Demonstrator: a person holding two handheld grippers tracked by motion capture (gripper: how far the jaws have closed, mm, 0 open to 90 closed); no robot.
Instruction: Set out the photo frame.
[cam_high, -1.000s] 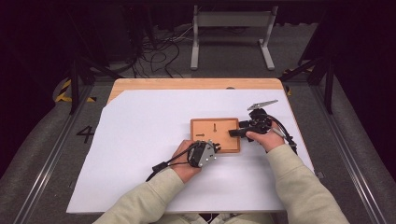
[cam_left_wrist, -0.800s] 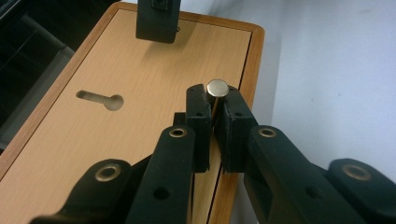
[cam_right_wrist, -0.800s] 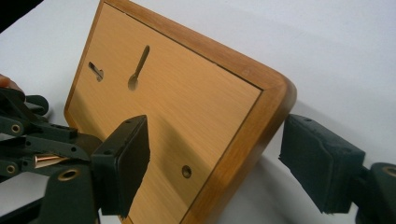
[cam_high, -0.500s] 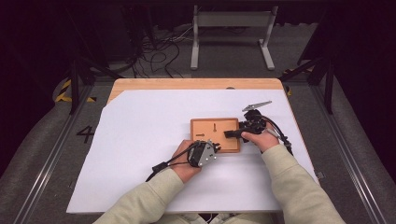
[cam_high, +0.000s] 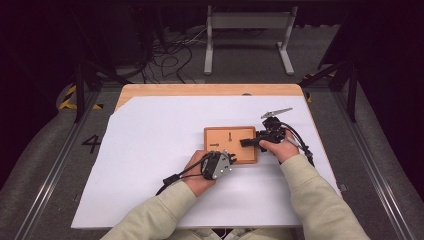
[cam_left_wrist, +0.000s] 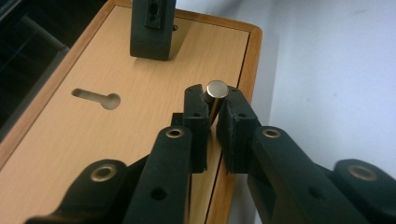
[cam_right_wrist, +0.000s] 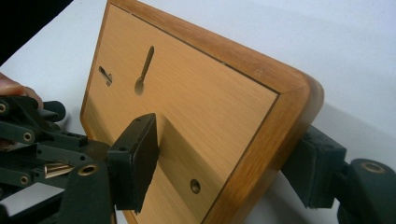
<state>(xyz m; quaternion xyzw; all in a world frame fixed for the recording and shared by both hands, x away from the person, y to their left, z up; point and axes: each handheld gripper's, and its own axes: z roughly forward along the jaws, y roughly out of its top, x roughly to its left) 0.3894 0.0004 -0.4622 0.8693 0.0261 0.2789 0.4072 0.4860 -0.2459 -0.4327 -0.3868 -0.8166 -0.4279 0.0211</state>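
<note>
Wooden board (cam_high: 231, 144) w/ keyhole slots (cam_left_wrist: 97, 98) lying flat on white sheet, right-centre of bench (cam_high: 150, 165), nearer far edge than front. Left gripper (cam_left_wrist: 211, 112) clamped on small metal pin (cam_left_wrist: 216, 89) at board's near edge, jaws just easing apart slightly, pin between them. Right gripper (cam_right_wrist: 224, 163) straddling board's right edge, one pad on top face, other under the rim, jaws just closing in.

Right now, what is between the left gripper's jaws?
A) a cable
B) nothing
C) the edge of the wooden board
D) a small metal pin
D: in the left gripper view the left gripper has its pads closed around a small metal pin, held over the wooden board.
</note>
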